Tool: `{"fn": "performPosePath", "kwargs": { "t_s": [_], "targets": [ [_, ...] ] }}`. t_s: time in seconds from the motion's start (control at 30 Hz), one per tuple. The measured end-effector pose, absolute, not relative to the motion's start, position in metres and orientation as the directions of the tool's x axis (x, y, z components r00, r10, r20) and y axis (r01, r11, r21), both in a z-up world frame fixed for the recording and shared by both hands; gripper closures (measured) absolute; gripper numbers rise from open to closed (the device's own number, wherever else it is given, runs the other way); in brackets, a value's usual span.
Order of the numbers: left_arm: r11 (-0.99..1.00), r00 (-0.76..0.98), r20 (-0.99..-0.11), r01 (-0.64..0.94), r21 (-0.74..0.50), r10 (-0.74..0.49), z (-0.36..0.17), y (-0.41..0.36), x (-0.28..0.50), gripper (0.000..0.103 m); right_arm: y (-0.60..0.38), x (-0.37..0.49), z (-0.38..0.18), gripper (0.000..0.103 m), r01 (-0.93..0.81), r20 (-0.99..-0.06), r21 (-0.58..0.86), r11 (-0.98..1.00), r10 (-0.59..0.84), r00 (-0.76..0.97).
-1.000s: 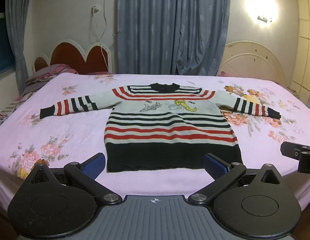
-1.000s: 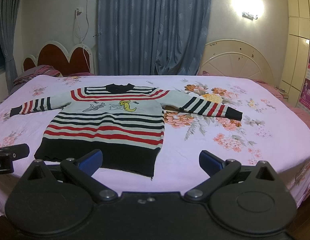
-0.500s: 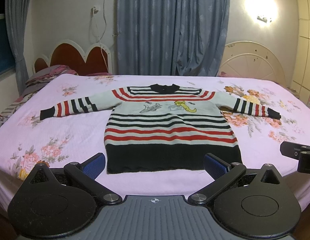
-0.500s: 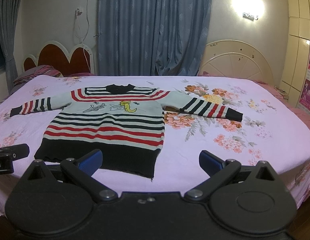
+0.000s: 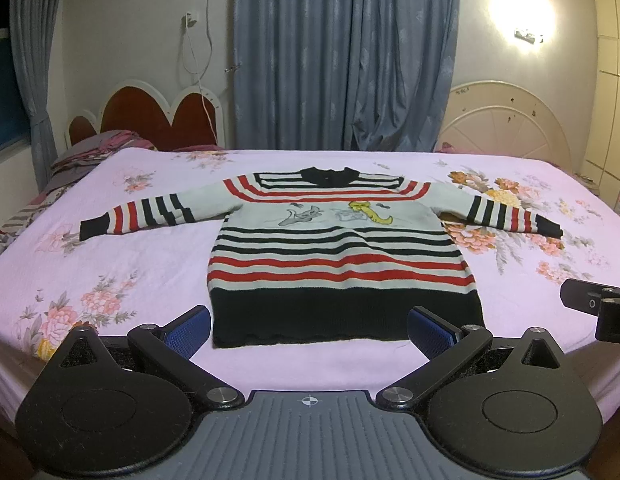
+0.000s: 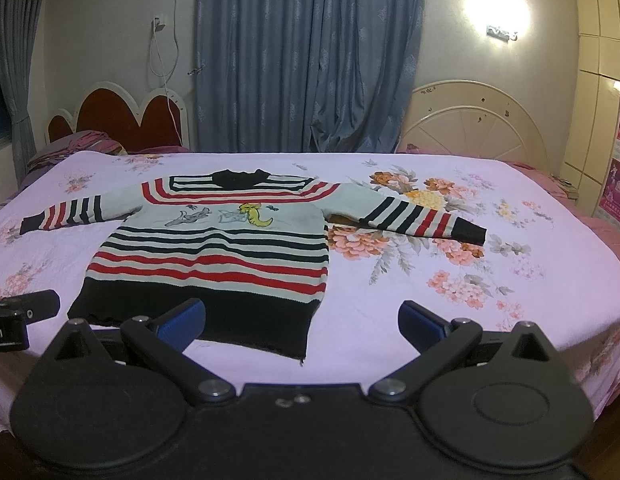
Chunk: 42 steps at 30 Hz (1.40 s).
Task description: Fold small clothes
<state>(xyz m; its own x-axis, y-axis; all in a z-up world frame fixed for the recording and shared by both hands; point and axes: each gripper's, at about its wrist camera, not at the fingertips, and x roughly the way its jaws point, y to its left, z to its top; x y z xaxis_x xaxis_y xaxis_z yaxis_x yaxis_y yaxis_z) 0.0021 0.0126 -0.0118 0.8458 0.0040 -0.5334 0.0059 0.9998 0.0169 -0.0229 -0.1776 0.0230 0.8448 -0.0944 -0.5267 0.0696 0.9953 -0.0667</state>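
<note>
sweater (image 5: 342, 256) flat on bed (image 5: 110, 264), sleeves spread | my left gripper (image 5: 310, 326) wide open, empty | my right gripper (image 6: 300, 320) wide open, empty

Striped red, black and grey sweater (image 5: 338, 248) flat, sleeves outspread, collar far side

A pink floral bedsheet (image 5: 110, 264) covers the bed. Behind it hang blue curtains (image 5: 346, 52). 1 red headboard (image 5: 150, 120) stands left of them, 1 cream headboard (image 5: 506, 124) right.
</note>
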Motion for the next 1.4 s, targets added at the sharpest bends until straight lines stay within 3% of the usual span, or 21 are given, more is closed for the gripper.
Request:
{"fn": "performPosePath", "kwargs": {
  "t_s": [0.23, 0.57, 0.83, 0.93, 1.07, 1.2, 1.4],
  "targets": [
    [1.000, 0.841, -0.541, 0.007, 0.009, -0.001, -0.011, 0.014, 0.006, 0.000, -0.177, -0.017, 0.025, 0.001, 0.070, -0.530, -0.059, 0.996, -0.090, 0.843],
    [0.995, 0.836, -0.544, 0.025, -0.096, -0.074, -0.018, 0.032, 0.057, 0.000, -0.193, 0.024, 0.018, 0.002, 0.098, -0.525, -0.004, 0.995, -0.086, 0.847],
    [0.984, 0.825, -0.541, 0.095, -0.150, -0.163, -0.024, 0.032, 0.139, 0.000, -0.206, 0.091, 0.008, 0.020, 0.169, -0.513, 0.002, 0.986, -0.144, 0.847],
    [0.988, 0.825, -0.546, 0.094, -0.122, -0.146, -0.022, 0.032, 0.165, 0.000, -0.211, 0.113, 0.008, 0.030, 0.204, -0.507, 0.019, 0.979, -0.166, 0.846],
    [0.988, 0.838, -0.525, 0.116, -0.098, -0.151, -0.024, 0.034, 0.196, 0.000, -0.219, 0.133, 0.009, 0.034, 0.254, -0.493, 0.036, 0.967, -0.204, 0.846],
    [0.990, 0.857, -0.497, 0.098, -0.104, -0.137, -0.028, 0.033, 0.219, 0.000, -0.237, 0.148, 0.007, 0.053, 0.306, -0.500, 0.055, 0.950, -0.239, 0.832],
    [0.986, 0.858, -0.495, 0.071, -0.149, -0.137, -0.040, 0.021, 0.258, 0.000, -0.282, 0.174, 0.001, 0.060, 0.389, -0.508, 0.074, 0.918, -0.301, 0.807]
  ]
}}
